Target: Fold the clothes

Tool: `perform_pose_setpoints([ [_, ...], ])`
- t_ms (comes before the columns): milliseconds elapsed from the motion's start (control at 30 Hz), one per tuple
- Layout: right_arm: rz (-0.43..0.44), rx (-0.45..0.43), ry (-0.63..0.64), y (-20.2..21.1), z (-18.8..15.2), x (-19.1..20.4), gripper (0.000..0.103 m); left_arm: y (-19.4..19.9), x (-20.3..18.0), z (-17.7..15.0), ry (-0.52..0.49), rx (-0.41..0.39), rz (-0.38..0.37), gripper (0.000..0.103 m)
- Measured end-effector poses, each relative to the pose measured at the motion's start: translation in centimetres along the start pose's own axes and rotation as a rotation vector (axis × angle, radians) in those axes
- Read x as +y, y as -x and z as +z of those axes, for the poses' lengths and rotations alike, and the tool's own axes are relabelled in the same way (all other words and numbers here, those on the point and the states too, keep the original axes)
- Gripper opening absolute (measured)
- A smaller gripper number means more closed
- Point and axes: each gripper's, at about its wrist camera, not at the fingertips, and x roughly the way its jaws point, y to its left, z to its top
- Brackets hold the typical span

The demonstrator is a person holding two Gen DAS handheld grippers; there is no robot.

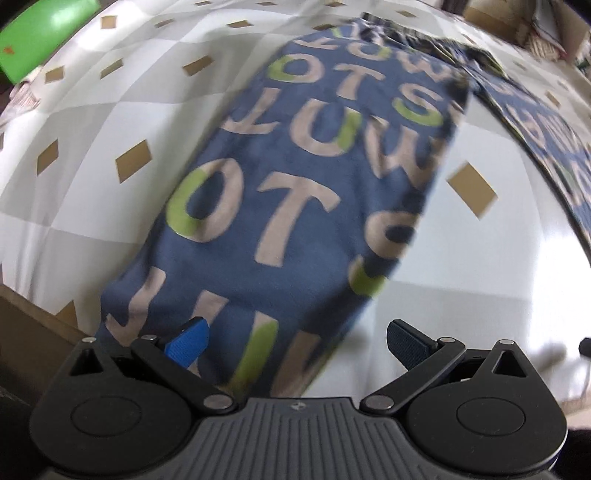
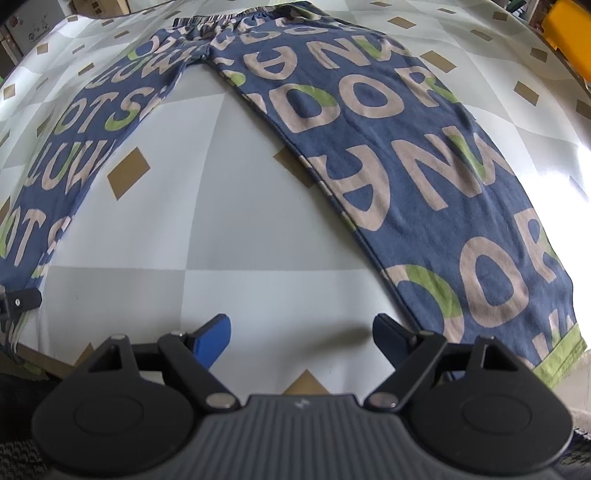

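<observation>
Blue trousers with big beige and green letters lie flat on the checked tablecloth (image 2: 229,229), waistband (image 2: 236,16) at the far end and legs spread toward me. The left leg (image 1: 280,206) runs down the middle of the left wrist view. My left gripper (image 1: 297,343) hovers open over its lower end, with the cloth passing under the blue left finger (image 1: 188,343). The right leg (image 2: 424,192) slants to a green cuff (image 2: 561,354). My right gripper (image 2: 301,339) stands open over bare tablecloth just left of that cuff, nothing between its fingers.
A green object (image 1: 48,33) sits beyond the table's far left and a yellow box (image 2: 569,37) at the far right. Cardboard boxes (image 1: 491,18) stand behind. The table's brown near edge (image 1: 26,321) shows at the lower left. A black gripper part (image 2: 20,299) pokes in by the left leg.
</observation>
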Motion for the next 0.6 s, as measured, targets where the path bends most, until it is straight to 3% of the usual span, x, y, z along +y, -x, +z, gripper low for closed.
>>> perform_pose_setpoints([
  [67, -0.007, 0.004, 0.007, -0.1, 0.0, 0.1, 0.083, -0.6, 0.4, -0.1, 0.026, 0.013, -0.005, 0.103],
  [600, -0.002, -0.011, -0.036, 0.6, -0.5, -0.6, 0.084, 0.0, -2.1, -2.7, -0.1, 0.129, -0.018, 0.103],
])
